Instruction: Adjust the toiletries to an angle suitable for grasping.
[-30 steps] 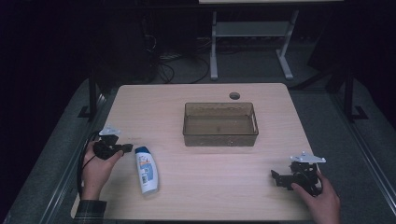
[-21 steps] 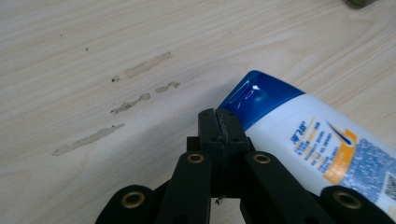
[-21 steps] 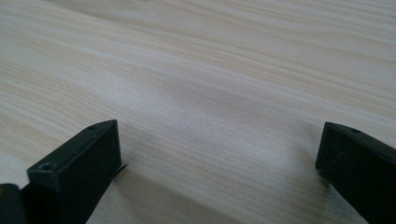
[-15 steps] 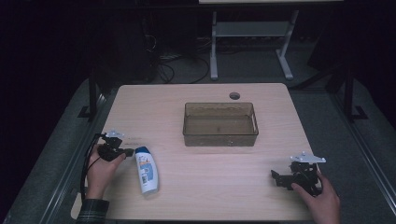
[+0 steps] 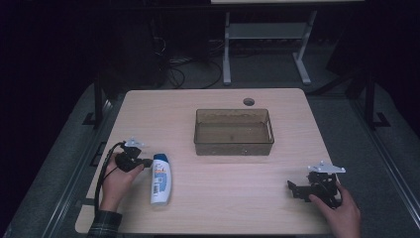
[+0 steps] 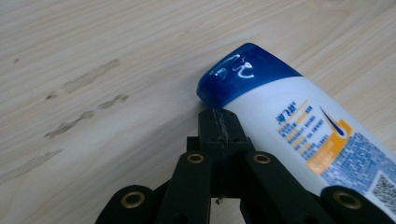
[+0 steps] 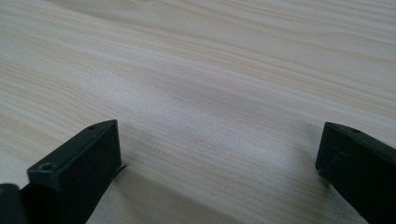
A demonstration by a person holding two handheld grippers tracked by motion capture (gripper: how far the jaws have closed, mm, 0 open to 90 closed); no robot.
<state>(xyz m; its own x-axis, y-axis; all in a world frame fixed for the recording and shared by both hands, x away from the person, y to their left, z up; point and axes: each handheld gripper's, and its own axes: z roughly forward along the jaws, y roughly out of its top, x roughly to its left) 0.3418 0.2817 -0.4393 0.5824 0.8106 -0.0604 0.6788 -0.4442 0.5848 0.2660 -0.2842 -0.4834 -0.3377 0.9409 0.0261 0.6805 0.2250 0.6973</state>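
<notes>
A white shampoo bottle (image 5: 161,178) with a blue cap lies flat on the wooden table (image 5: 223,213) at the front left, cap toward the far side. My left gripper (image 5: 147,162) is shut with nothing in it, its tips right beside the blue cap (image 6: 245,72). In the left gripper view the closed jaws meet just below the cap, at or very near the bottle (image 6: 317,140). My right gripper (image 5: 292,189) rests low at the front right, open, with bare table (image 7: 210,93) between its jaws.
A clear brownish plastic bin (image 5: 234,133) stands at the table's middle, behind both grippers. A round cable hole (image 5: 248,102) sits near the far edge. A metal stand (image 5: 267,34) and cables are on the dark floor beyond the table.
My left gripper has moved right and slightly toward the near edge, up to the bottle's cap. The right gripper and the bottle have stayed put.
</notes>
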